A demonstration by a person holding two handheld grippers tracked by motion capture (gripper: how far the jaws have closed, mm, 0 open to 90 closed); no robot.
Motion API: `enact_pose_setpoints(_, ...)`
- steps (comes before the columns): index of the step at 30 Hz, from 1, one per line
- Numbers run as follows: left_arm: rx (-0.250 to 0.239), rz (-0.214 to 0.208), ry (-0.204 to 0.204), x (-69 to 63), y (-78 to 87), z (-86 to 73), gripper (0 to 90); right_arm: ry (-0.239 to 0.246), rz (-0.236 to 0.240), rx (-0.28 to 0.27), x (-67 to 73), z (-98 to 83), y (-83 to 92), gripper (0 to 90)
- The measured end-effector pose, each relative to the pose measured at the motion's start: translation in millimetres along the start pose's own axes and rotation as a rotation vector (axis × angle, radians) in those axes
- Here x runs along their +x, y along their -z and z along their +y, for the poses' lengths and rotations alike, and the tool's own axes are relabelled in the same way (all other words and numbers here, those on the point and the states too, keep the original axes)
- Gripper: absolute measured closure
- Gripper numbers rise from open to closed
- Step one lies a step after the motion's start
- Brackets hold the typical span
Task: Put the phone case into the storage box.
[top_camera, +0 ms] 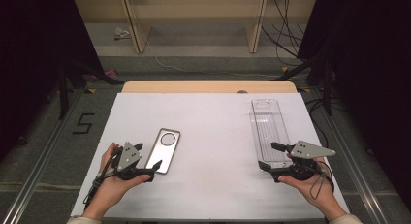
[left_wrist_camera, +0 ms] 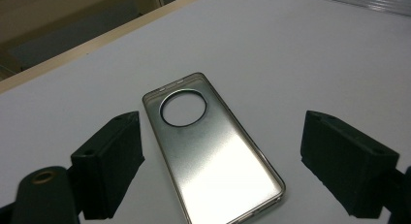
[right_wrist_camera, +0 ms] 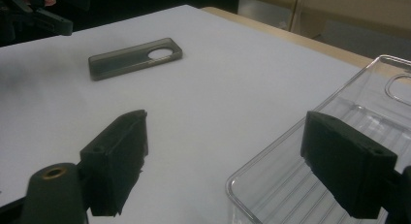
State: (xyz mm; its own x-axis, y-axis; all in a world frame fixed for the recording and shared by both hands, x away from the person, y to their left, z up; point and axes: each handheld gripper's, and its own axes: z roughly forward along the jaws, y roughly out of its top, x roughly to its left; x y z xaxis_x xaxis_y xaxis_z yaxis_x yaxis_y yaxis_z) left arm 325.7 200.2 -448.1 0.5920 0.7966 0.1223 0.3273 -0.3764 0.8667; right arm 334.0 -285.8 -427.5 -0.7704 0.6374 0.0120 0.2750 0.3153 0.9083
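The left gripper (top_camera: 149, 156), jaws spread and holding nothing, sits just left of the phone case (top_camera: 165, 150), a smoky translucent shell with a round camera cut-out at its far end, lying flat on the white sheet (top_camera: 208, 132). To the case's right runs a broad bare stretch of sheet, then the clear plastic tray (top_camera: 268, 129), where the right gripper (top_camera: 269, 156) straddles the near edge with jaws spread, gripping nothing. Beyond the case, the sheet ends at the wooden table edge (top_camera: 208, 87), with grey floor and cables behind.
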Motion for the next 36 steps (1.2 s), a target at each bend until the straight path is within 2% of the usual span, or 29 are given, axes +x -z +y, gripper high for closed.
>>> enact_pose_setpoints(5, 0.002, 0.01, -0.011, 0.2, 0.7, 0.9, 15.9, 0.002, -0.001, -0.003, 0.4, 0.3, 0.7, 18.2)
enact_pose_setpoints(7, 0.013, 0.022, -0.013, 1.0, 0.9, 1.1, 23.4, 0.002, -0.002, -0.003, 0.8, 0.5, 0.8, 18.1)
enact_pose_setpoints(9, 0.032, 0.055, -0.011, 3.4, 0.4, 1.9, 38.7, 0.002, -0.002, -0.002, 1.2, 0.6, 0.7, 18.2)
enact_pose_setpoints(11, 0.051, 0.109, 0.018, 7.9, -0.8, 2.8, 57.4, 0.003, -0.002, -0.002, 1.4, 0.6, 0.3, 18.2)
enact_pose_setpoints(12, 0.069, 0.12, 0.034, 10.8, -1.8, 2.8, 57.4, 0.003, -0.002, -0.002, 1.4, 0.6, 0.3, 18.2)
enact_pose_setpoints(13, 0.107, 0.132, 0.056, 16.7, -6.9, 1.1, 74.4, 0.002, -0.002, -0.001, 1.5, 0.6, 0.1, 18.2)
enact_pose_setpoints(14, 0.107, 0.132, 0.056, 16.7, -6.9, 1.1, 79.7, 0.002, -0.002, -0.001, 1.5, 0.6, 0.1, 18.2)
enact_pose_setpoints(16, 0.16, 0.144, 0.061, 22.1, -14.5, -2.3, 87.0, 0.001, -0.005, -0.001, 1.6, 0.8, 0.5, 18.1)
enact_pose_setpoints(17, 0.184, 0.147, 0.061, 24.2, -19.1, -4.6, 88.6, 0.0, -0.006, -0.001, 1.5, 0.8, 0.6, 18.2)
enact_pose_setpoints(18, 0.234, 0.157, 0.046, 27.6, -28.1, -9.5, 89.6, 0.0, -0.007, -0.002, 1.5, 0.8, 0.6, 18.2)
enact_pose_setpoints(19, 0.234, 0.157, 0.046, 27.6, -28.1, -9.5, 89.7, 0.001, -0.007, -0.003, 1.3, 0.8, 0.6, 18.2)
enact_pose_setpoints(20, 0.276, 0.146, 0.057, 30.8, -35.1, -13.5, 89.7, 0.0, -0.006, -0.004, 1.3, 0.7, 0.5, 18.2)
enact_pose_setpoints(21, 0.276, 0.146, 0.057, 30.8, -35.1, -13.5, 89.8, 0.001, -0.007, -0.003, 1.3, 0.7, 0.6, 18.2)
enact_pose_setpoints(25, 0.34, 0.136, 0.072, 33.8, -42.1, -20.5, 89.8, -0.001, -0.006, -0.004, 1.0, 0.6, 0.7, 18.2)
enact_pose_setpoints(26, 0.358, 0.12, 0.077, 35.0, -44.1, -24.4, 89.8, -0.001, -0.006, -0.004, 1.0, 0.6, 0.7, 18.2)
enact_pose_setpoints(29, 0.376, 0.105, 0.088, 35.3, -46.3, -28.7, 89.8, 0.001, -0.007, -0.002, 1.6, 0.8, 0.9, 18.2)
enact_pose_setpoints(36, 0.384, 0.088, 0.084, 34.2, -46.1, -27.5, 89.8, 0.0, -0.006, -0.002, 1.5, 0.7, 0.6, 18.2)
